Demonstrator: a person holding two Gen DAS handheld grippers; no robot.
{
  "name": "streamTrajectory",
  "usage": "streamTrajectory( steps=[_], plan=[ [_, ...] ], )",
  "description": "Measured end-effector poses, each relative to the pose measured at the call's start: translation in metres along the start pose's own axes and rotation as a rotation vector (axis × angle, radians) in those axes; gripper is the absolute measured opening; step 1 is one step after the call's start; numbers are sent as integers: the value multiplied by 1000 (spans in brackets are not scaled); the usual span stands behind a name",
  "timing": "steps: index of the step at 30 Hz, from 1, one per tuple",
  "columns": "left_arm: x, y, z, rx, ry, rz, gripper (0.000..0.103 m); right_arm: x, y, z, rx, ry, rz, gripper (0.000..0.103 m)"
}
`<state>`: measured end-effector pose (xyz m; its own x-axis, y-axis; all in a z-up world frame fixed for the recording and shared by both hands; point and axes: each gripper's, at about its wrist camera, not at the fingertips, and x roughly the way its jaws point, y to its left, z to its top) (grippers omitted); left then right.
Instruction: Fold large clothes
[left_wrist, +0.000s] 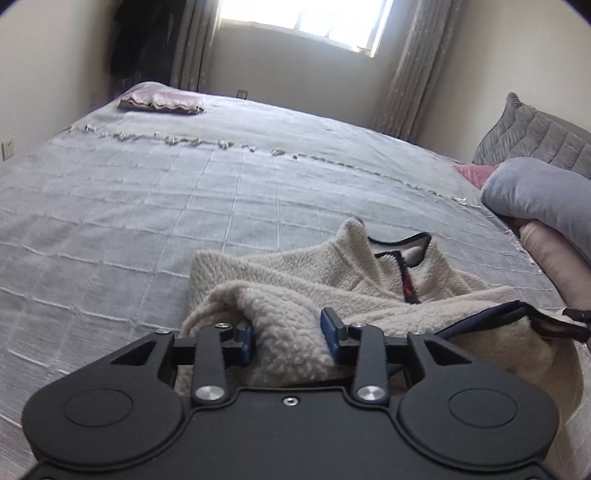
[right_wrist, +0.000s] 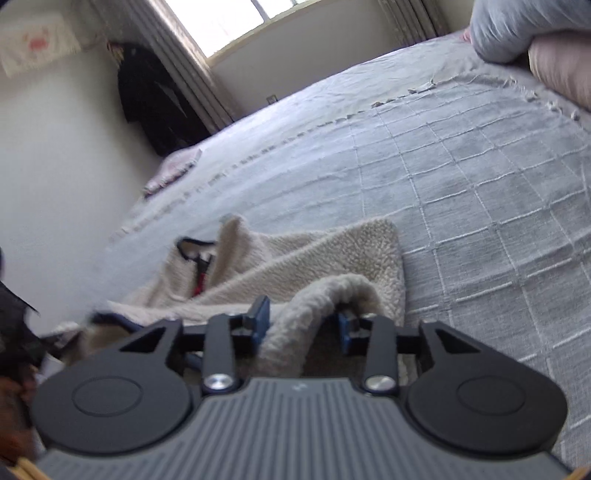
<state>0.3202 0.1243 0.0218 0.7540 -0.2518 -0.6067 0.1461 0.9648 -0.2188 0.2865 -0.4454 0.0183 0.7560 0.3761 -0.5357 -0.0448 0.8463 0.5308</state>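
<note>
Left gripper (left_wrist: 291, 334): blue pads parted, a thick roll of cream fleece garment (left_wrist: 295, 280) bulging between them; pad contact unclear. Right gripper (right_wrist: 304, 325): jaws stood apart, a fleece fold draped against the left pad, clear of the right one, so no pinch. Garment was nubby sherpa pile with dark-trimmed neck opening and a red strip, lying bunched at the near edge of the bed (left_wrist: 147, 206). Bedspread: grey woven grid with a fringed seam. Smooth grey pillow (left_wrist: 539, 192) sat at the side.
</note>
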Motion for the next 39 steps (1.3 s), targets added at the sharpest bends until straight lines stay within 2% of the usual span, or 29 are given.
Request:
streamTrajectory(
  steps=[1,2,3,4,5,7,8,10,15,16,18,19,20,21,22,23,24,27,30,34,36,37,38,39],
  plan=[
    [-4,1,3,-5,0,-4,39,-11,1,3,-1,-42,-26,67],
    [-9,4,6,-21,-2,-16,40,-22,2,7,-20,-91,-59,87],
    [-12,7,8,-40,-8,-40,41,-30,3,9,-39,-119,-72,88],
    [-17,9,9,-60,-28,-46,49,-35,2,12,-47,-128,-75,88],
    [-24,10,11,-69,-76,-11,68,-37,2,14,-55,-127,-75,88],
    [-34,11,16,-44,-171,50,88,-32,7,13,-100,-108,-103,88],
    [-35,14,18,-38,-178,47,88,-26,11,11,-135,-95,-127,88],
    [-25,16,22,-15,-138,70,88,-9,19,6,-203,-70,-169,88],
    [24,21,11,122,-25,145,88,55,28,-2,-297,8,-265,85],
    [35,24,8,131,-9,152,86,66,29,-5,-320,8,-296,82],
    [56,28,4,124,8,175,83,87,32,-8,-370,-2,-362,60],
    [64,29,3,110,12,171,66,95,33,-9,-380,-6,-379,54],
    [71,30,3,83,20,156,38,101,35,-10,-391,-9,-385,31],
    [75,29,4,48,26,121,20,106,41,-12,-410,-22,-410,15],
    [76,22,5,41,14,116,11,106,50,-14,-436,-69,-470,14],
    [70,12,8,62,-43,137,11,102,60,-12,-454,-138,-529,12],
    [63,6,15,73,-98,142,11,98,67,-7,-454,-198,-547,12],
    [50,4,44,15,-251,184,11,94,83,21,-420,-345,-610,11],
    [64,4,66,4,-336,234,11,115,88,43,-412,-392,-651,11],
    [130,5,59,77,-301,342,12,187,71,38,-499,-319,-760,11],
    [173,15,42,104,-217,386,15,230,49,24,-534,-201,-806,12],
    [194,22,35,84,-148,398,16,253,38,18,-529,-102,-819,12],
    [205,26,36,65,-109,398,16,267,31,19,-527,-38,-831,13],
    [205,27,41,64,-128,403,16,269,33,23,-541,-47,-839,14]
  ],
)
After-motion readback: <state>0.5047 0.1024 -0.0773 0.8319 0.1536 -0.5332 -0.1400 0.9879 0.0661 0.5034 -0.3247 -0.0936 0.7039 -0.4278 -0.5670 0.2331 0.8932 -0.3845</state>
